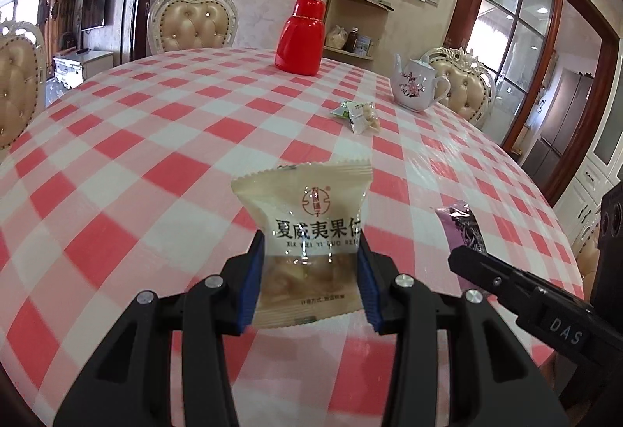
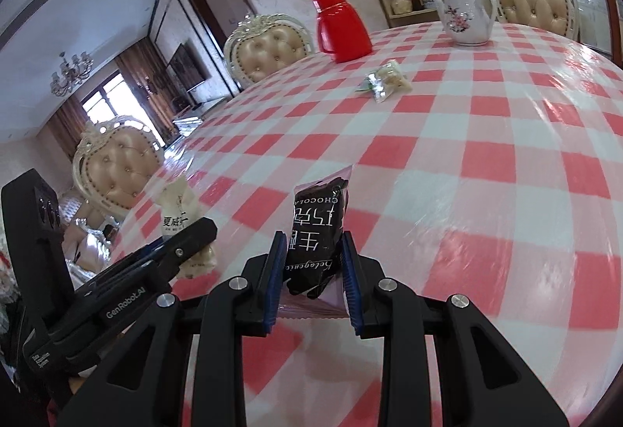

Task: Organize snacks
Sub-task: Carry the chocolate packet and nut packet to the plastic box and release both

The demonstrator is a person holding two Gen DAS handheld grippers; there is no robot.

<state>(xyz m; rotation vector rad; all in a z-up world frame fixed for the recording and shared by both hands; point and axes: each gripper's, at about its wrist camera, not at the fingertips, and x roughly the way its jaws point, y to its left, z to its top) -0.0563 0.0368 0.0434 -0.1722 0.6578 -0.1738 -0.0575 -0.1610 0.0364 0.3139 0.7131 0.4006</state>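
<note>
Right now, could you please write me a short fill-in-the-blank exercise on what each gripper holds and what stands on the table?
1. The left gripper is shut on a ____ snack packet.
2. The right gripper is shut on a dark ____ packet.
3. The flask at the far side of the checked tablecloth is ____ in colour.
4. The white ____ bears a pink flower pattern.

Missing words: beige; chocolate; red; teapot

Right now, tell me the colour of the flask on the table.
Red all over, the flask shows best in the left wrist view.
</note>
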